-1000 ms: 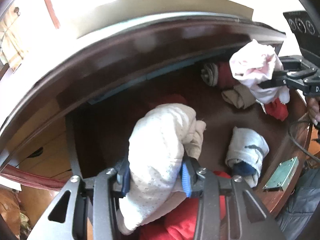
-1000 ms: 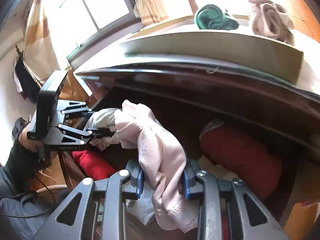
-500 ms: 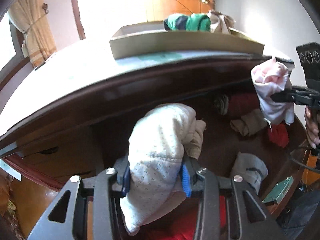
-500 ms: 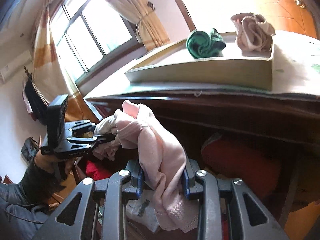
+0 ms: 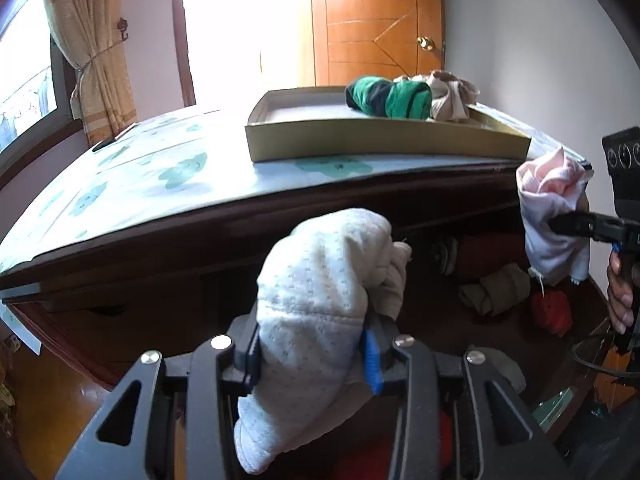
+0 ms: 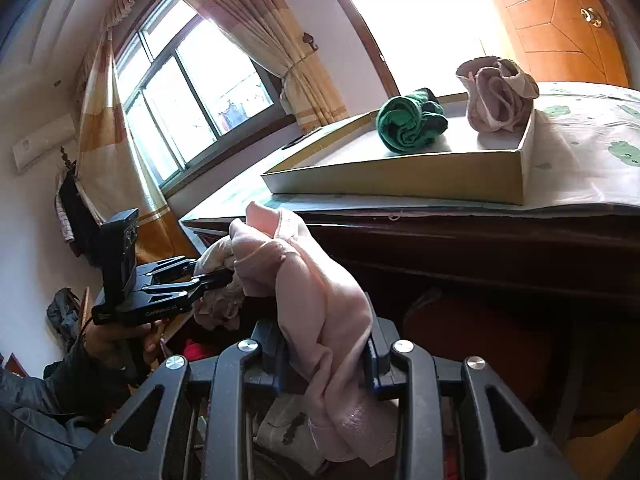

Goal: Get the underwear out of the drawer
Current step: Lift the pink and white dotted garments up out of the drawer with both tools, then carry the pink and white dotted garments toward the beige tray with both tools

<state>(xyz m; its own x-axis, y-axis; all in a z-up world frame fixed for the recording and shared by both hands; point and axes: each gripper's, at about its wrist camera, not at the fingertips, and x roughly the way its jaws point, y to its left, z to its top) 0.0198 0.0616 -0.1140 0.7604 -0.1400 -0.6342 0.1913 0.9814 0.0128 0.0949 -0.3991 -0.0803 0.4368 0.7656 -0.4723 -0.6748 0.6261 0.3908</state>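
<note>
Tied curtain [image 5: 96, 56] beside a window [image 6: 192, 92], orange wooden door [image 5: 376, 24] behind the cloud-patterned dresser cover [image 5: 120, 184]

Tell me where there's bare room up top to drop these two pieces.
The tray is bare across its window-side half, left of the green roll; its door end is crowded by that roll and the beige bundle. The cloud-print top beside the tray toward the curtain is bare too. Left gripper holds white underwear, right gripper pink underwear.

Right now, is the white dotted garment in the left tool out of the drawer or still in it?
Out. The white dotted garment hangs clamped in the left tool, raised before the dresser's top edge, above the open drawer.
</note>
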